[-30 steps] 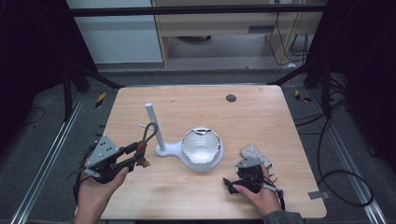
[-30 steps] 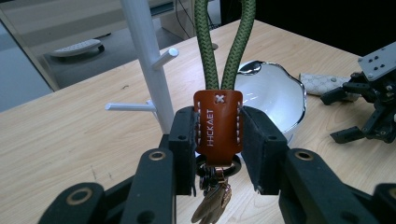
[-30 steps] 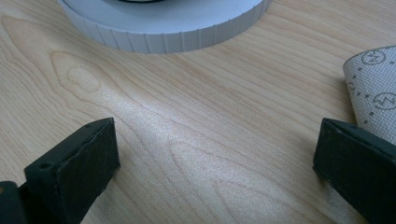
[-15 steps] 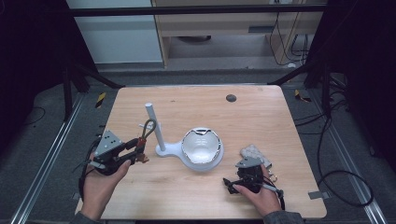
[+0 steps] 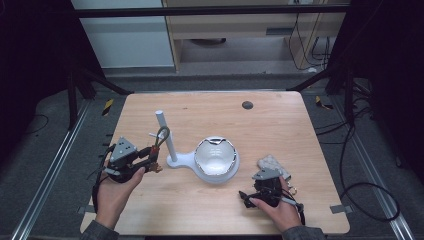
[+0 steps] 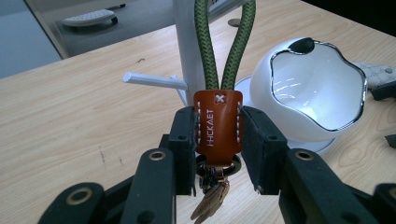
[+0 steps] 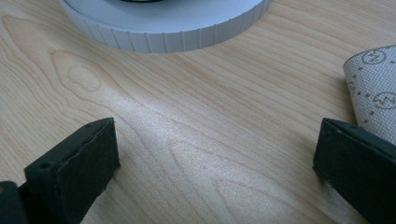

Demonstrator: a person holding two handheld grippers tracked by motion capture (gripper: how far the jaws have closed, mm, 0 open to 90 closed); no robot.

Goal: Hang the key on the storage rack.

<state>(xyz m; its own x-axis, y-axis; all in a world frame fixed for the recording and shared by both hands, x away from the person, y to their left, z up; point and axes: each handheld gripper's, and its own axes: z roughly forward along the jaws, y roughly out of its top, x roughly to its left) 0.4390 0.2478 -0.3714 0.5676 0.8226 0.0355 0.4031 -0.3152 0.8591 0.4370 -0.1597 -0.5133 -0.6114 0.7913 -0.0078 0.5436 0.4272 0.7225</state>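
My left gripper [image 6: 218, 140] clamps the keychain [image 6: 218, 122] beside the white stand [image 5: 165, 135]. My right gripper [image 7: 215, 163] rests wide open on the pale wooden table [image 5: 280, 125]; dark floor surrounds it.

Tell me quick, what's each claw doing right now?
Left gripper: closed on the keychain.
Right gripper: open, holding nothing.

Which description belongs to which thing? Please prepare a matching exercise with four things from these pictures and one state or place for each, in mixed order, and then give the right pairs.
Things:
1. left gripper
2. right gripper
3. green cord loop
4. patterned cloth

Descriptions:
A. lies on the table beside the right gripper
B. jaws stand open over bare wood
C. rises from the brown leather tab in front of the white post
D. shut on the brown leather tab

Pairs: 1-D, 2-B, 3-C, 4-A
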